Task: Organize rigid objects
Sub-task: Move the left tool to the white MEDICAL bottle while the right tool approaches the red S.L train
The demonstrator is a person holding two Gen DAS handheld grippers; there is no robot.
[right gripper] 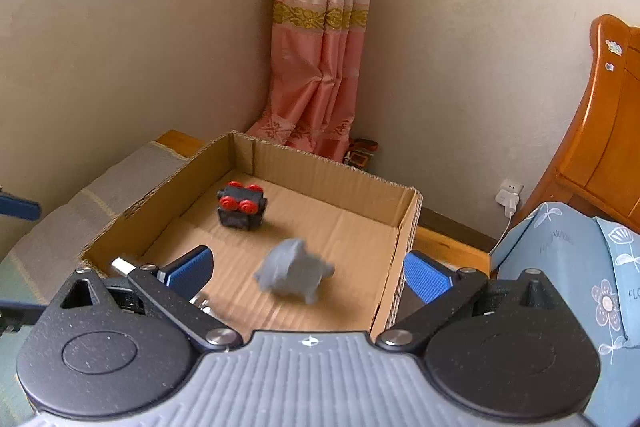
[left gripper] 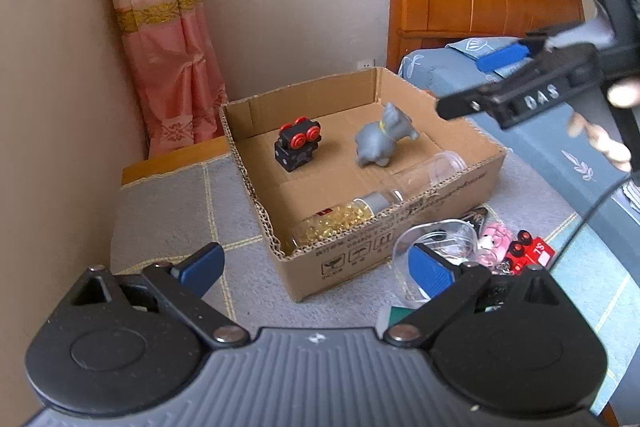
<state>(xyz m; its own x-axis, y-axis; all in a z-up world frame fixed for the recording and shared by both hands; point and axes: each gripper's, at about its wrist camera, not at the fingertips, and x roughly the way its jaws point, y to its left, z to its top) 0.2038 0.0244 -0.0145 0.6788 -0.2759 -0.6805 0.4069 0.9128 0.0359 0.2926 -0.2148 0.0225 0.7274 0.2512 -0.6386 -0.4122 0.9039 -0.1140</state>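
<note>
box [left gripper: 400, 239]: 1, cardboard
inside: 1 black toy [left gripper: 298, 145], 1 grey animal [left gripper: 380, 139], 1 bottle [left gripper: 340, 221]
left gripper [left gripper: 316, 269]: released, holding nothing
right gripper [right gripper: 308, 273]: released, holding nothing

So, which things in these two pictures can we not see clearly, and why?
- Grey animal toy: blurred in the right wrist view, its details lost.
- Clear bottle: far end hidden behind the cardboard box wall, left wrist view.
- Red toy truck and pink toy: partly hidden behind the left gripper finger and a clear cup.
</note>
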